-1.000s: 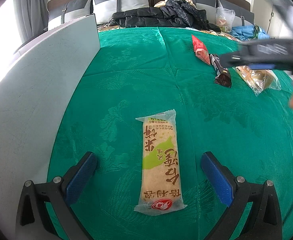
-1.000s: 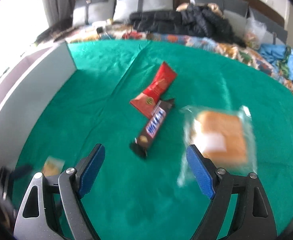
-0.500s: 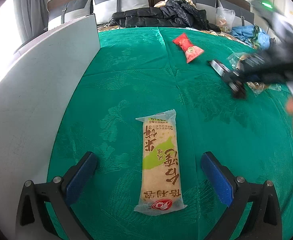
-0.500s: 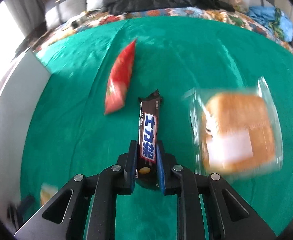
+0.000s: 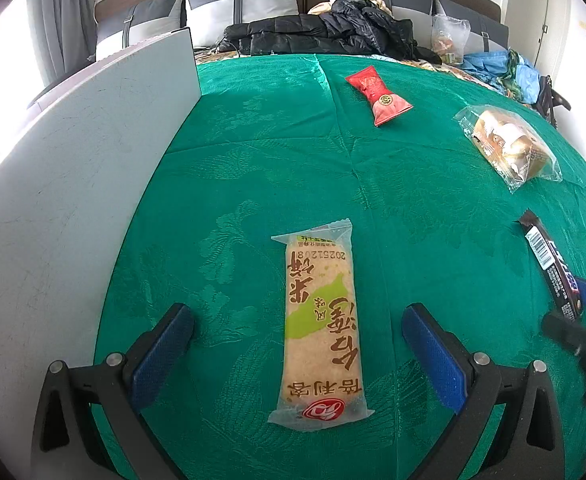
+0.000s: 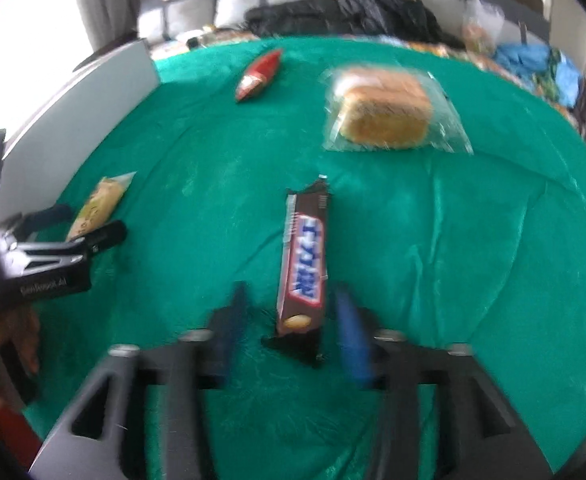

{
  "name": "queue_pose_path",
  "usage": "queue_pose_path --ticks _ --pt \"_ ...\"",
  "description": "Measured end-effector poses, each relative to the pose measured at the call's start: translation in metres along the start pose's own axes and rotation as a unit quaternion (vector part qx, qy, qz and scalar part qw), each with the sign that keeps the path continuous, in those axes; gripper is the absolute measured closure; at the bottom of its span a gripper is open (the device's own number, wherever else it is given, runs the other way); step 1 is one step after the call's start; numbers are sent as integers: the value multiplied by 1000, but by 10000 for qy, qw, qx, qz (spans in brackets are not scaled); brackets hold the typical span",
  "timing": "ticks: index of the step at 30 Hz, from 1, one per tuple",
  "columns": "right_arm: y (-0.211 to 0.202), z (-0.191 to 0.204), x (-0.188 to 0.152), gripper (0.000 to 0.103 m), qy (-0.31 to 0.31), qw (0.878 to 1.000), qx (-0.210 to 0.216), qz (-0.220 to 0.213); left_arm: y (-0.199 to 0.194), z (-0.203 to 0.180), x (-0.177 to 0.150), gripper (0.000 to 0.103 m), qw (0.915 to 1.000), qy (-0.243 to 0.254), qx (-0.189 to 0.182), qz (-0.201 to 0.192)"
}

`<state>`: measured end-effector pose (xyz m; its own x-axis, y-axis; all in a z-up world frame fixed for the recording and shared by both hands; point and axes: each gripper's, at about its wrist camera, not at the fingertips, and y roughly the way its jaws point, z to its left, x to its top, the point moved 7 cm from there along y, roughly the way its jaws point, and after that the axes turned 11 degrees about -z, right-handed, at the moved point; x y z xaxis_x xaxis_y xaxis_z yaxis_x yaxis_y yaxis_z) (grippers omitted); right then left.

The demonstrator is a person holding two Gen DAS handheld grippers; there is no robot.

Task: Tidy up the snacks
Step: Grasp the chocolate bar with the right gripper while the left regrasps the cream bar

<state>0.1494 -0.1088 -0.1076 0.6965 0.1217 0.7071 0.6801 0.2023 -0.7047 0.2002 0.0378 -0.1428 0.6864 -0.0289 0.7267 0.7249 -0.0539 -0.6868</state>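
Observation:
A brown chocolate bar [image 6: 303, 264] lies on the green cloth between the blue fingers of my right gripper [image 6: 293, 320], whose jaws are opening and stand apart from it. The same bar [image 5: 551, 264] shows at the right edge of the left wrist view. My left gripper [image 5: 297, 340] is open, its fingers on either side of a long rice-cracker packet [image 5: 321, 328] without touching it. A red snack packet [image 5: 379, 94] and a wrapped bread [image 5: 507, 146] lie farther back.
A white board [image 5: 73, 184] stands upright along the left of the green cloth [image 5: 273, 140]. Behind the cloth are pillows, a black jacket [image 5: 325, 32] and bags. A person's hand [image 6: 9, 332] holds the left gripper at the left of the right wrist view.
My right gripper shut on the chocolate bar, carried it nearer and toward the rice-cracker packet, and has opened off it. The red packet shifted. The left gripper stayed still.

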Motion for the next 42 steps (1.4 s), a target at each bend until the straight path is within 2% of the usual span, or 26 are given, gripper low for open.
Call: queue_pose_path --ticks 3,10,42 --pt "4 4 -2 28 -238 9994 -199 -141 0 0 0 0 10000 0 1 0" --pt "4 2 -4 19 -142 9992 -296 -243 -1 0 0 0 10000 0 0 1" --pt "6 3 -4 19 -147 9992 -292 -241 -2 -1 0 0 9999 70 -48 76"
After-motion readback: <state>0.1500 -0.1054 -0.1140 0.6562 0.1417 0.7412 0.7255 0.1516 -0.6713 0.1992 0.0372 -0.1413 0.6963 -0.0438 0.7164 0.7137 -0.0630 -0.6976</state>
